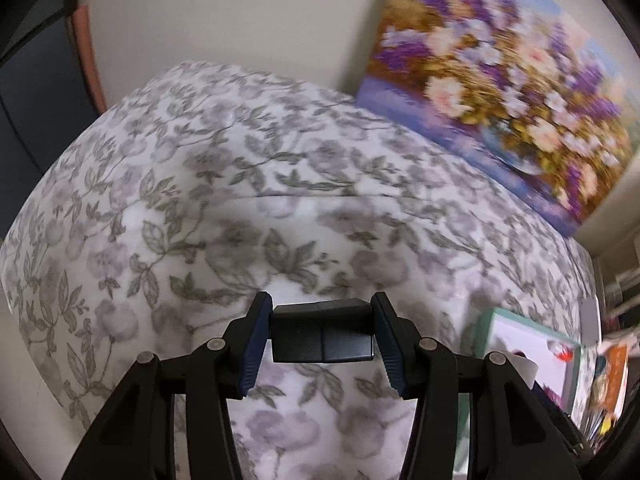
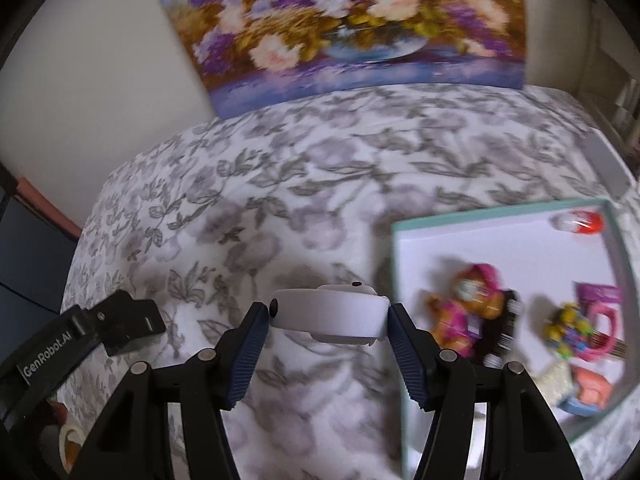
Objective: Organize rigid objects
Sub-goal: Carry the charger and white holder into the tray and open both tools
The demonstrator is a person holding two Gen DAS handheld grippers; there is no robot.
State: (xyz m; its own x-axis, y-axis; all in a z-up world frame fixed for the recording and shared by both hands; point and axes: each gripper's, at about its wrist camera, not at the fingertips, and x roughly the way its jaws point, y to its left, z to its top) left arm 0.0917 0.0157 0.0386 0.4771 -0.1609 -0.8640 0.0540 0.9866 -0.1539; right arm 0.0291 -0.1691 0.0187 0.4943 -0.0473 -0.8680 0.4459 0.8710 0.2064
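Left gripper (image 1: pixel 322 334): fingers pinching a small black rectangular block (image 1: pixel 323 332) by its two ends, the blue pads (image 1: pixel 253 354) pressed on it; block held clear above the floral cloth (image 1: pixel 200 200), at about 6 o'clock in the left wrist view

Right gripper (image 2: pixel 330 316): fingers clamped on a white rounded case (image 2: pixel 330 314), one pad on each end; case lifted off the cloth, at about 6 o'clock in the right wrist view; a small dark dot on its top edge and another on its left end

Tray (image 2: pixel 500 248): white, shallow, teal rim; lies on the cloth at 3 o'clock of the white case; in the left wrist view at 4 o'clock of the black block

In the tray: pink and orange figure (image 2: pixel 468 300); yellow and pink toy (image 2: pixel 576 324); red and white capsule (image 2: pixel 578 222) in the far corner; details blurred

Painting (image 2: pixel 340 24): flowers in a bowl, leaning on the wall at 12 o'clock, its lower edge on the cloth

Other: the left gripper's black body at 9 o'clock in the right wrist view
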